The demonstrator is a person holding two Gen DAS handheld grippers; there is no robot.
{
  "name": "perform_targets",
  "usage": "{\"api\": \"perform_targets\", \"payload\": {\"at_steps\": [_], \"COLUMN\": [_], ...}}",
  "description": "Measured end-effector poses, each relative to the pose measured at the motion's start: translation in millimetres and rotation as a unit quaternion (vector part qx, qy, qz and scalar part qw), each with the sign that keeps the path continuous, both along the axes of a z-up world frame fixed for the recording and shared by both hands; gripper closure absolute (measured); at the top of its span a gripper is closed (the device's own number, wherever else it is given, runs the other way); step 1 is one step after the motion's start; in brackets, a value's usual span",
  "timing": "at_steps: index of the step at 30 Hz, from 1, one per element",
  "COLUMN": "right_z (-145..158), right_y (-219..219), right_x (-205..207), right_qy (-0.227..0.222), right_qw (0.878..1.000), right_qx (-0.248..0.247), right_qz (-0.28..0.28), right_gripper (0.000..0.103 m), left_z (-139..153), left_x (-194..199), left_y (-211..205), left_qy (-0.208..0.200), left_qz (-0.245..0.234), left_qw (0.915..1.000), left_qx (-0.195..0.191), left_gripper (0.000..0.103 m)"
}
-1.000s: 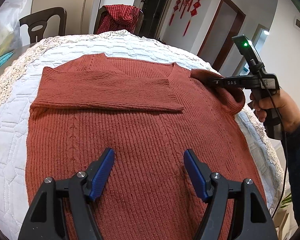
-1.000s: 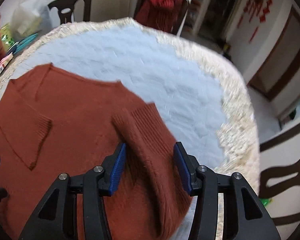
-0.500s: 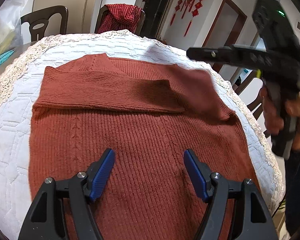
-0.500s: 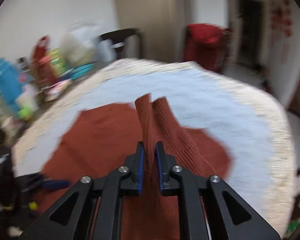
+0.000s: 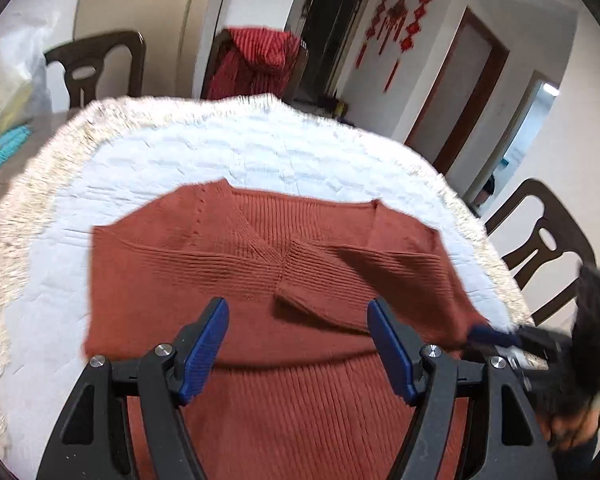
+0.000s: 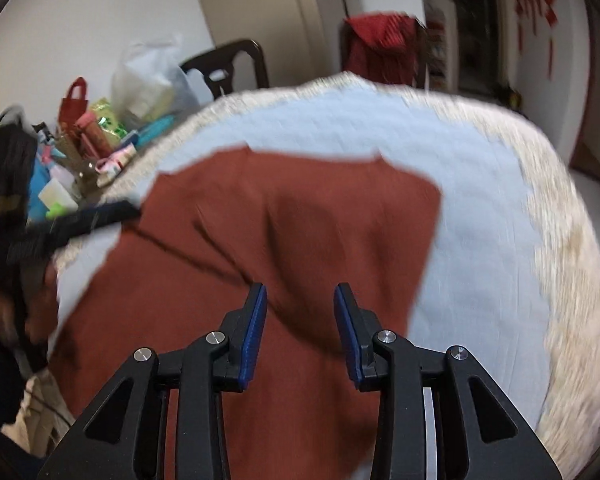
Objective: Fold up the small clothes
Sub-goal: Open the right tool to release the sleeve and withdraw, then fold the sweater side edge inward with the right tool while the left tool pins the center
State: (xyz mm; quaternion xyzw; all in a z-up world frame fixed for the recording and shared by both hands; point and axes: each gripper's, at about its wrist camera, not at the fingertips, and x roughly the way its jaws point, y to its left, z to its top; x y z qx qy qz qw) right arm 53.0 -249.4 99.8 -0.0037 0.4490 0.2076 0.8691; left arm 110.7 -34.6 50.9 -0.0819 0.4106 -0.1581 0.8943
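Observation:
A rust-red knit sweater (image 5: 260,280) lies flat on the white quilted table cover (image 5: 228,152), both sleeves folded across its chest. It also shows in the right wrist view (image 6: 300,220). My left gripper (image 5: 298,344) is open and empty, hovering over the sweater's middle. My right gripper (image 6: 300,328) is open and empty above the sweater's right side; in the left wrist view it appears blurred at the right edge (image 5: 496,334), near the folded right sleeve (image 5: 400,280).
Dark wooden chairs (image 5: 540,248) stand around the table; one holds a red checked garment (image 5: 260,60). Bags and small packages (image 6: 96,132) crowd the table's left end. The cover's fringed edge (image 6: 572,240) marks the table rim.
My right gripper carried the right sleeve across the chest, opened and let it go. It then drew back. My left gripper moved forward over the sweater, still open.

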Motion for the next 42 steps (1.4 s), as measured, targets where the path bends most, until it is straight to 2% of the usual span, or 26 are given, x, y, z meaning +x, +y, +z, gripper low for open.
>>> {"api": "perform_targets", "payload": {"at_steps": [3, 4, 6, 7, 8, 10, 12, 15, 18, 22, 24, 26, 28, 31, 32, 33, 34, 37, 39, 42], "right_z": [-12, -15, -15, -14, -12, -9, -7, -16, -11, 9, 18, 22, 18, 0, -6, -12, -15, -23, -30, -29], "right_y": [-11, -13, -15, -16, -18, -21, -30, -40, -43, -44, -44, -42, -40, -32, -30, -30, -35, -64, -80, -91], "right_x": [-7, -8, -6, -3, -2, 0, -2, -4, -9, -19, -17, -1, 21, 59, 67, 74, 77, 75, 73, 68], "right_qy": [0.017, 0.018, 0.019, 0.017, 0.014, 0.008, 0.003, 0.021, 0.017, -0.018, -0.035, -0.044, -0.036, -0.005, 0.001, 0.005, 0.007, 0.017, 0.031, 0.036], "right_qw": [1.000, 1.000, 0.999, 0.999, 0.999, 0.998, 0.997, 0.996, 0.996, 0.996, 0.995, 0.995, 0.994, 0.995, 0.995, 0.994, 0.993, 0.987, 0.982, 0.979], "right_qx": [0.015, 0.016, 0.020, 0.021, 0.016, 0.016, 0.032, 0.044, 0.044, 0.051, 0.059, 0.040, 0.027, -0.003, -0.013, -0.019, -0.014, 0.043, 0.090, 0.107], "right_qz": [-0.013, -0.017, -0.024, -0.029, -0.038, -0.054, -0.067, -0.074, -0.072, -0.067, -0.071, -0.085, -0.096, -0.102, -0.101, -0.104, -0.114, -0.153, -0.160, -0.170], "right_gripper": [0.067, 0.067, 0.067, 0.067, 0.067, 0.067, 0.069, 0.069, 0.069, 0.069, 0.069, 0.069, 0.067, 0.067, 0.076, 0.090, 0.097, 0.098, 0.097, 0.091], "left_z": [-21, -28, -32, -30, -28, -20, -16, -22, -25, -18, -13, -9, -10, -21, -25, -28, -29, -30, -30, -28], "left_x": [20, 26, 29, 28, 26, 13, -1, -11, -15, -16, -12, -5, 7, 22, 23, 25, 26, 27, 28, 25], "left_y": [-12, -15, -20, -22, -20, -16, -12, -3, 1, 6, 6, 5, 3, -6, -10, -14, -18, -21, -21, -18], "left_qy": [0.036, 0.047, 0.033, 0.031, 0.036, 0.027, 0.013, 0.024, 0.030, 0.025, 0.013, 0.005, 0.014, 0.033, 0.038, 0.037, 0.034, 0.025, 0.023, 0.021], "left_qz": [-0.011, -0.014, -0.011, -0.013, -0.017, -0.025, -0.028, -0.028, -0.028, -0.019, -0.013, -0.002, 0.000, -0.005, -0.012, -0.018, -0.019, -0.026, -0.027, -0.024], "left_qw": [0.9993, 0.9988, 0.9991, 0.9991, 0.9991, 0.9993, 0.9995, 0.9993, 0.9991, 0.9994, 0.9998, 1.0000, 0.9999, 0.9992, 0.9989, 0.9987, 0.9984, 0.9981, 0.9981, 0.9983], "left_qx": [0.005, 0.008, 0.025, 0.027, 0.014, -0.005, -0.003, -0.006, -0.009, -0.018, -0.011, -0.001, -0.004, 0.020, 0.026, 0.031, 0.041, 0.049, 0.050, 0.049], "left_gripper": [0.051, 0.062, 0.074, 0.088, 0.096, 0.096, 0.096, 0.096, 0.095, 0.093, 0.086, 0.065, 0.058, 0.059, 0.060, 0.064, 0.073, 0.075, 0.075, 0.075]}}
